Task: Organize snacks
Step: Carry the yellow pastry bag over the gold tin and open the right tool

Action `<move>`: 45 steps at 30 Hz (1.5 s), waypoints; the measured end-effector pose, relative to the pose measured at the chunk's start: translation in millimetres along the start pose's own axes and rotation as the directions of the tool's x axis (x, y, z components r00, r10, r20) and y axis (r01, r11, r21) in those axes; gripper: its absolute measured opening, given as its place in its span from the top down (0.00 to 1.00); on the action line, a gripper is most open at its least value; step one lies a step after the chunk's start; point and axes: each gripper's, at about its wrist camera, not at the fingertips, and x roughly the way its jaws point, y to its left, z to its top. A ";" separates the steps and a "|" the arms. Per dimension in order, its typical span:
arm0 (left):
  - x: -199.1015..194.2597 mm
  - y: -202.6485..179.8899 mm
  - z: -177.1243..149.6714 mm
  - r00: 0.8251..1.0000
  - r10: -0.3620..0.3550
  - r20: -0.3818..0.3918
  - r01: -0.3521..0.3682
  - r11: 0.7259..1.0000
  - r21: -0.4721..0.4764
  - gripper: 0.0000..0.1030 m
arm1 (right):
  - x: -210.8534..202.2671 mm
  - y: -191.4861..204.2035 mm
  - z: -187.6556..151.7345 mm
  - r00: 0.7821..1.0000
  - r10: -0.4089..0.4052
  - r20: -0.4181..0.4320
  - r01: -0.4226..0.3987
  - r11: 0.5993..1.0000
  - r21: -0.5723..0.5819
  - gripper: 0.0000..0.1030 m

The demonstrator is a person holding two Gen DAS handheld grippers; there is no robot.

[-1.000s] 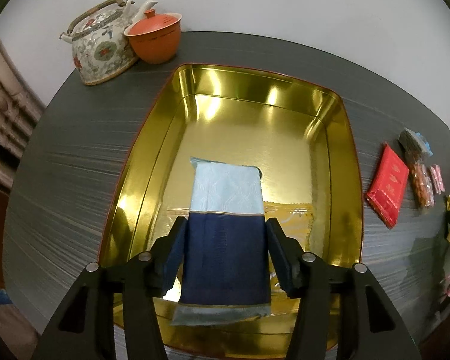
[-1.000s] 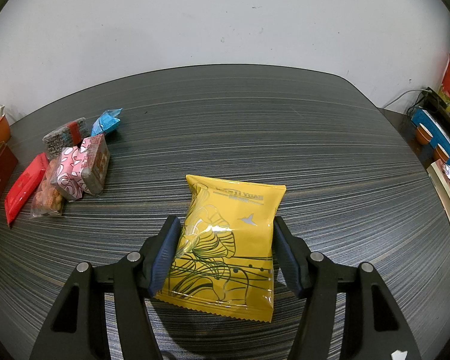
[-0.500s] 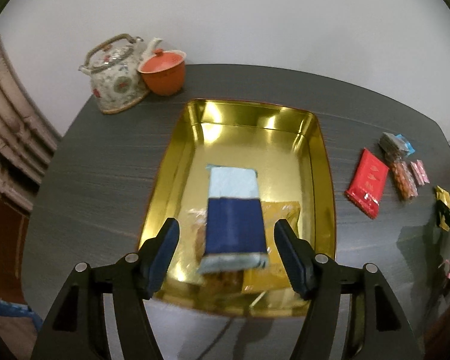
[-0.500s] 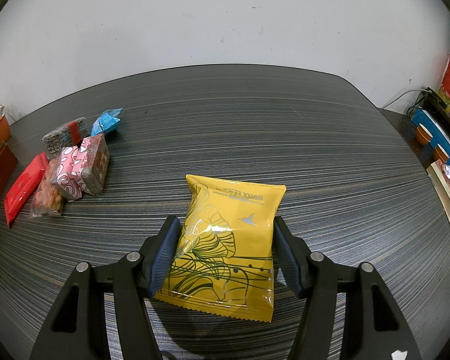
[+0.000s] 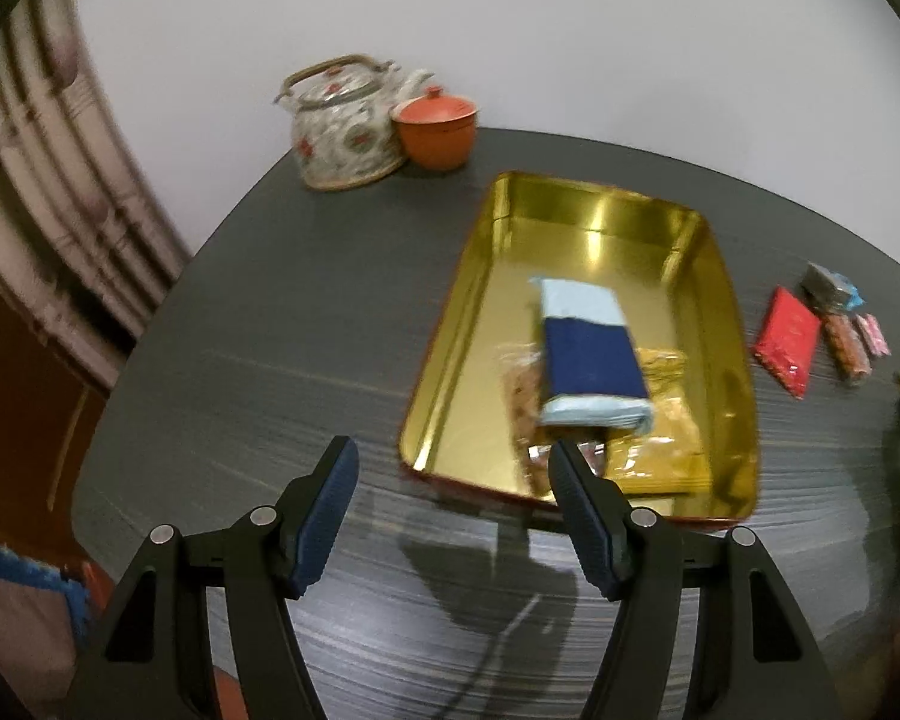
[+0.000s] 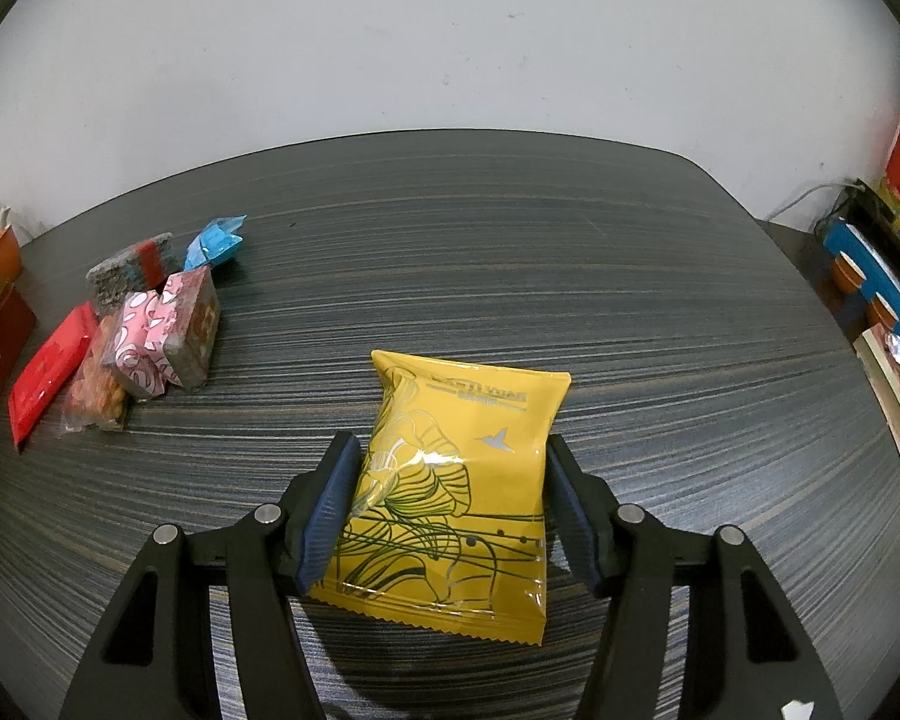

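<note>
On the dark tabletop [image 5: 306, 324], a gold tray [image 5: 744, 360] holds a blue packet [image 5: 588, 360] over other snacks; the left gripper [image 5: 453, 510] hangs empty, jaws apart. One teapot [image 5: 345, 126] and one orange cup [image 5: 438, 129] stand behind. The right gripper [image 6: 447, 507] has just been closing around a yellow pouch [image 6: 456, 480].
</note>
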 end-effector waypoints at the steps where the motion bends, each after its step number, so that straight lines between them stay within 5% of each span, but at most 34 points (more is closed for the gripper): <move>1: 2.8 2.7 -1.3 1.000 -0.008 -0.008 0.008 1.000 -0.011 0.35 | 0.0 0.8 0.2 1.000 -0.003 -0.002 0.003 1.000 -0.001 0.47; 12: 8.4 23.0 -0.6 1.000 -0.020 -0.022 0.018 0.994 -0.104 0.35 | -14.3 15.4 6.1 0.998 -0.062 -0.005 0.062 0.997 0.041 0.49; 17: 8.1 28.7 1.1 1.000 -0.006 -0.019 0.003 0.991 -0.134 0.35 | -42.0 41.7 20.1 0.999 0.007 0.031 -0.007 1.000 0.020 0.49; 23: 7.0 37.9 0.9 1.000 0.016 -0.019 -0.019 0.984 -0.176 0.35 | -78.5 126.8 35.9 0.982 0.181 0.061 -0.172 0.977 -0.127 0.49; 30: 5.6 46.9 1.4 0.999 0.029 -0.012 -0.031 0.978 -0.208 0.35 | -103.7 247.9 38.8 0.925 0.380 0.006 -0.361 0.885 -0.293 0.49; 36: 8.5 55.8 1.5 0.999 0.031 -0.023 -0.035 0.971 -0.238 0.35 | -103.8 322.7 32.5 0.903 0.427 -0.041 -0.409 0.828 -0.384 0.49; 45: 10.6 59.9 1.7 0.999 0.017 -0.034 -0.025 0.967 -0.254 0.35 | -77.3 371.0 18.2 0.906 0.408 -0.117 -0.418 0.809 -0.414 0.48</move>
